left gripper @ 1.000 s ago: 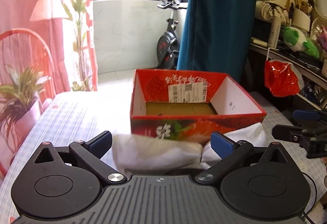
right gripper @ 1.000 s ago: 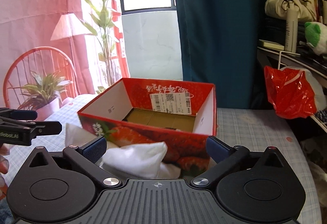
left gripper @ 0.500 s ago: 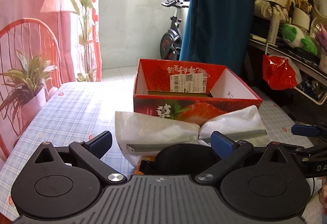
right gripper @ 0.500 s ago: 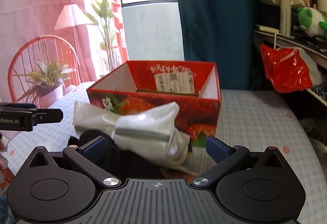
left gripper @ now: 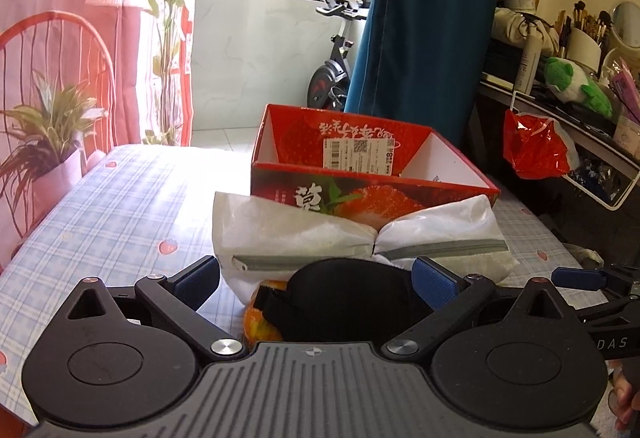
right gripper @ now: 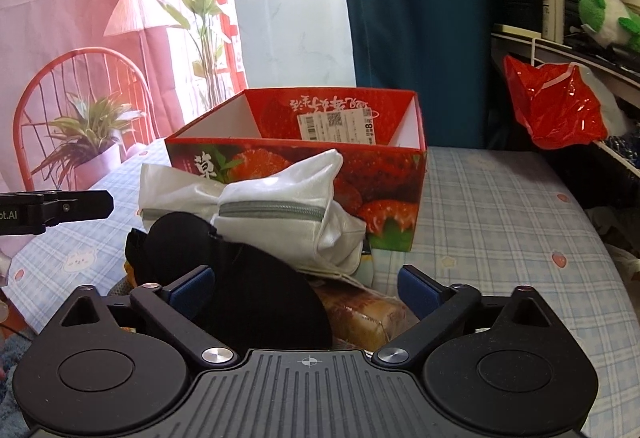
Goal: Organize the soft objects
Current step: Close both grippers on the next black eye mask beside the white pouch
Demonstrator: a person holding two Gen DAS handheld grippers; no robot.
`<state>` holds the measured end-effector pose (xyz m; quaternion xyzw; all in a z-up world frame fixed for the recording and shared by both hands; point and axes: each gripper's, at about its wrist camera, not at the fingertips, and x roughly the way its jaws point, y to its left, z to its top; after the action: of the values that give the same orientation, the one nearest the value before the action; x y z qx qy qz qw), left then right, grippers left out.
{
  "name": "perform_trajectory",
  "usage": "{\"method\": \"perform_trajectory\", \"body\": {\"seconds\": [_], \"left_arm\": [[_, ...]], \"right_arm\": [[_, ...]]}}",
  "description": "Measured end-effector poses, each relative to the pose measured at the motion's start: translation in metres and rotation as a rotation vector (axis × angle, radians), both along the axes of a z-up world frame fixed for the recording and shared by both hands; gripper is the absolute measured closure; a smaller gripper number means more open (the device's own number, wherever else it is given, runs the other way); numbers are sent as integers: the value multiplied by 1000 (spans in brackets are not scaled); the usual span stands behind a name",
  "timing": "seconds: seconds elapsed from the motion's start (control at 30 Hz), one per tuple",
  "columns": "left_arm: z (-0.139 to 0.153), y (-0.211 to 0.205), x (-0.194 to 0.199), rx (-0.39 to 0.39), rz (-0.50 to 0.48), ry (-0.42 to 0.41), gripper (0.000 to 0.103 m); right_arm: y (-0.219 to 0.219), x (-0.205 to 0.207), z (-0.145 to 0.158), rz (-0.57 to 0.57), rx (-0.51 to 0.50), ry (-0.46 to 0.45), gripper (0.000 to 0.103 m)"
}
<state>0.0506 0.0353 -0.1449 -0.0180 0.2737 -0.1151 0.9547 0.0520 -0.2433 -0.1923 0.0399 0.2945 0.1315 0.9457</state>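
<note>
A red strawberry-print box (left gripper: 360,194) (right gripper: 392,190) stands open on the checked table. A white zippered pouch (left gripper: 320,238) (right gripper: 280,206) lies against its front. A black sleep mask (left gripper: 348,298) (right gripper: 248,286) lies on the pile before it, over an orange soft item (left gripper: 256,322) and a wrapped brown bread-like item (right gripper: 360,314). My left gripper (left gripper: 316,278) is open, its jaws either side of the mask, touching nothing. My right gripper (right gripper: 308,286) is open, its jaws either side of the mask and the wrapped item.
The right gripper's tip (left gripper: 580,278) shows at the right edge of the left view; the left gripper's tip (right gripper: 72,206) shows at the left of the right view. A potted plant (right gripper: 88,142), a red chair (left gripper: 60,78) and a red bag (right gripper: 556,110) flank the checked table (right gripper: 500,206).
Both grippers have pulled back from the box and the pouch. The black mask, the orange item and the wrapped item have come into view in front of the pouch.
</note>
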Motion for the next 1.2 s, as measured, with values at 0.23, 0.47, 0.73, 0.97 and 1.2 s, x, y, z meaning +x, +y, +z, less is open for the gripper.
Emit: {"method": "perform_trajectory", "body": {"seconds": [0.23,0.47,0.73,0.97,1.2], "left_arm": [[-6,0,-3,33,4,23,0],[-13,0,-3,31,-8,46,1],[-26,-1,-1,29,-20,78,5],[-35,-2,5,29,-29,106,9],[-42,7,20,17,3,132,10]], "right_arm": [[2,-7,-2,16,-7,2,18],[5,-10,-7,34,-10,22,26],[4,-12,-18,61,4,79,48],[7,-2,-28,85,-45,81,76],[18,8,-27,131,-101,20,80]]}}
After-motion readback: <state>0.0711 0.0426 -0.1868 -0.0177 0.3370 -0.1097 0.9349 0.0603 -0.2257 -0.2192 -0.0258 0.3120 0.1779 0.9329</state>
